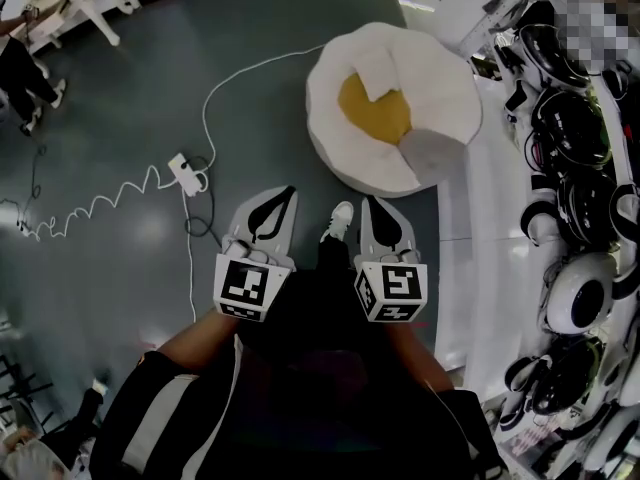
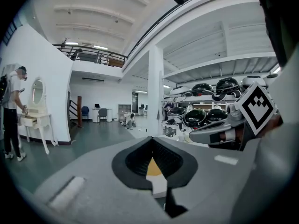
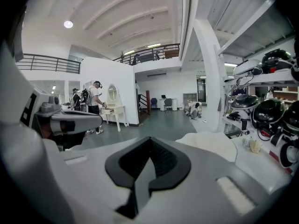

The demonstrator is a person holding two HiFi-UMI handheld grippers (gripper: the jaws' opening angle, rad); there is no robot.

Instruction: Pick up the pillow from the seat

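Note:
A yellow pillow point(image 1: 372, 108) lies in the hollow of a round white beanbag seat point(image 1: 440, 88) on the grey floor, ahead of me in the head view. My left gripper point(image 1: 272, 200) and right gripper point(image 1: 380, 210) are side by side short of the seat, not touching it, both shut and empty. In the left gripper view a sliver of yellow pillow point(image 2: 153, 168) shows beyond the closed left gripper point(image 2: 152, 141). The right gripper view has the closed right gripper point(image 3: 149, 141) in front and the seat point(image 3: 210, 143) to its right.
A white cable and power strip point(image 1: 185, 168) lie on the floor to the left. Shelves of black and white helmets point(image 1: 575, 168) line the right side above a white platform point(image 1: 500, 268). My shoe point(image 1: 338, 220) stands between the grippers. A person point(image 3: 96, 101) stands at a white dressing table point(image 3: 114, 112).

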